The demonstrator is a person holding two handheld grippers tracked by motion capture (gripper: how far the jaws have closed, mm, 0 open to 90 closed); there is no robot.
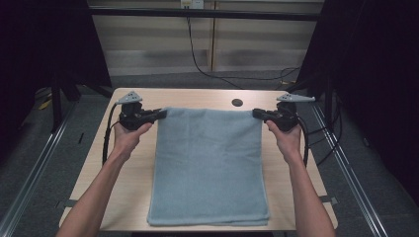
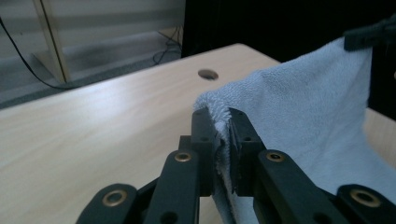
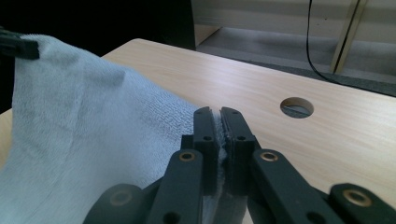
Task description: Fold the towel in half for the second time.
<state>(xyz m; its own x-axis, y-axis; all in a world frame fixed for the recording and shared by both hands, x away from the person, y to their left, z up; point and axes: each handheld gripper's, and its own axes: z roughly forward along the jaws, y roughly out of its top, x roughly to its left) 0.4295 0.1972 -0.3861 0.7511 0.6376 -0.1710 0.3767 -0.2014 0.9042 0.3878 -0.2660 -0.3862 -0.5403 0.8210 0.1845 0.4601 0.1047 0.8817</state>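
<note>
The wooden table (image 1: 133, 163) is a pale, smooth laminate slab with a round cable hole (image 1: 237, 102) near its far edge. Over its middle lies the light blue towel (image 1: 207, 163), a soft terry rectangle with a looped, nubbly pile; its near edge rests at the table's near rim, while its far edge is raised off the wood and stretched taut between the two far corners.

The left gripper (image 1: 160, 114) is clenched on the far left corner, cloth bunched thickly between its black jaws. The right gripper (image 1: 256, 113) pinches the far right corner, jaws nearly meeting on a thinner fold.

The risk, as I judge it, sits at that right corner: only a little cloth is caught there, so a sharp pull or uneven lift could drag it free and drop that side. Pulling the hands further apart could also strain both grips, and the loose near part might slide off the near edge.
</note>
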